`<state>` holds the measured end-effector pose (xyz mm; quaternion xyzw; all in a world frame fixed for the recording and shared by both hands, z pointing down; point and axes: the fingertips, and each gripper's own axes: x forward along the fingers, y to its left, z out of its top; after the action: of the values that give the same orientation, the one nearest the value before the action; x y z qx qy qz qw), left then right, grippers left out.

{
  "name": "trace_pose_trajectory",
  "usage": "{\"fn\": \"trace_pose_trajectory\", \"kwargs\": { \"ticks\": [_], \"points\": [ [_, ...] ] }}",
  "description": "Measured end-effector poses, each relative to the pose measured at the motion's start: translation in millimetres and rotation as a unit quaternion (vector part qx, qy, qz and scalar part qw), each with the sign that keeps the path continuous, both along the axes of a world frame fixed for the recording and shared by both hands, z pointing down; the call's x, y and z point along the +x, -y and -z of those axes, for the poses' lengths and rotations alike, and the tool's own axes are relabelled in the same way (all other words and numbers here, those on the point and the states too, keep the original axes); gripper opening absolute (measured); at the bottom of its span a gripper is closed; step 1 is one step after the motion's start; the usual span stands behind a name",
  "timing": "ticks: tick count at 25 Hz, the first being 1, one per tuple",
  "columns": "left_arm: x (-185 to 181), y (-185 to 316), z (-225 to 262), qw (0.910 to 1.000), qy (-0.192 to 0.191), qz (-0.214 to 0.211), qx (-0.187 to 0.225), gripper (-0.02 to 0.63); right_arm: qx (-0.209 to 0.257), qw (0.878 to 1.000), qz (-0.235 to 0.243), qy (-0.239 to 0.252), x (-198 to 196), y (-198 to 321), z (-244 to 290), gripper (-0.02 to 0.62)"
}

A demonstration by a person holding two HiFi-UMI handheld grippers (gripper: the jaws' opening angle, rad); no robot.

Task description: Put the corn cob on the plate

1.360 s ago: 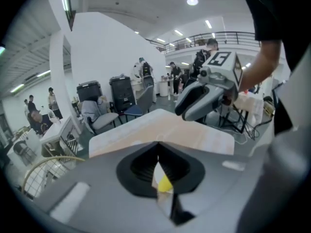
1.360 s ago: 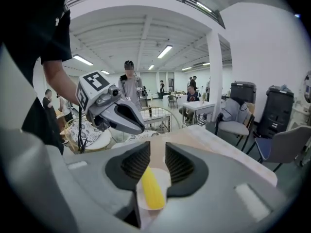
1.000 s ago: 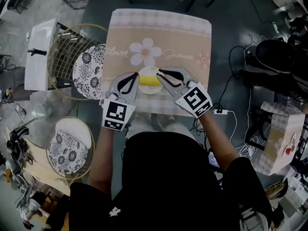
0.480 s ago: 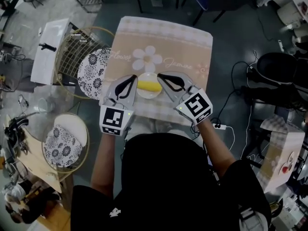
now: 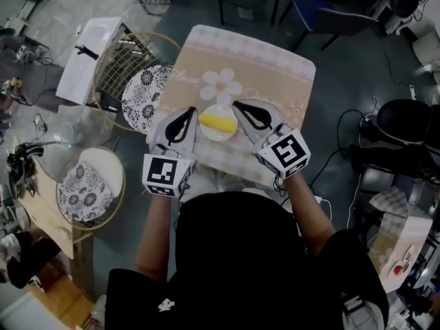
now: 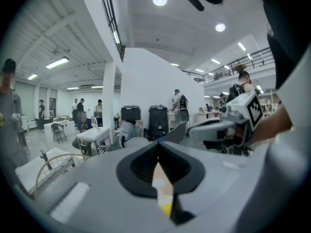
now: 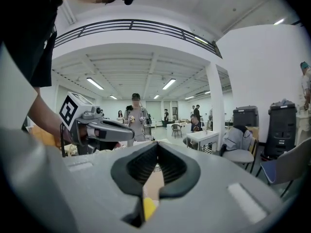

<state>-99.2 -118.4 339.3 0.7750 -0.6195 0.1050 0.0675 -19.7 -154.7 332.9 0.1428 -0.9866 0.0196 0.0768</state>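
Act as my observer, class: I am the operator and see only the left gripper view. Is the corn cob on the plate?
Observer: Yes. In the head view the corn cob lies across the small white plate on the tablecloth.
Operator: Is the right claw holding anything?
Observer: No. The right gripper view shows the right claw shut on nothing.
Operator: Where does my left claw sit?
Observer: The left claw, shut, is beside the cob's left end in the head view.
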Motion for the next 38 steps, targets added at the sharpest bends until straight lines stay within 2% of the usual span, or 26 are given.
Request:
{"fn": "trace_pose_trajectory", "kwargs": {
  "ticks": [4, 10, 21, 38],
  "points": [
    [-13.9, -10.4, 7.4, 0.9991, -0.03, 0.025, 0.015, 0.009, 0.007, 1.0, 0.01, 0.005, -6.2, -4.3, 6.1, 0.002],
    [-20.7, -21.0, 21.3, 0.9974, -0.049, 0.041, 0.032, 0.009, 0.001, 1.0, 0.01, 0.015, -11.8, -15.1, 17.0, 0.002],
    [-26.1, -57.6, 42.1, 0.9969, -0.047, 0.015, 0.061, 0.009, 0.014, 0.999, -0.016, 0.024, -17.7, -53.9, 32.3, 0.002],
    [-33.1, -133.9, 60.9, 0.9949, -0.04, -0.052, 0.077, 0.009, 0.049, 0.996, -0.065, 0.033, -33.8, -140.3, 57.8, 0.002]
  ]
}}
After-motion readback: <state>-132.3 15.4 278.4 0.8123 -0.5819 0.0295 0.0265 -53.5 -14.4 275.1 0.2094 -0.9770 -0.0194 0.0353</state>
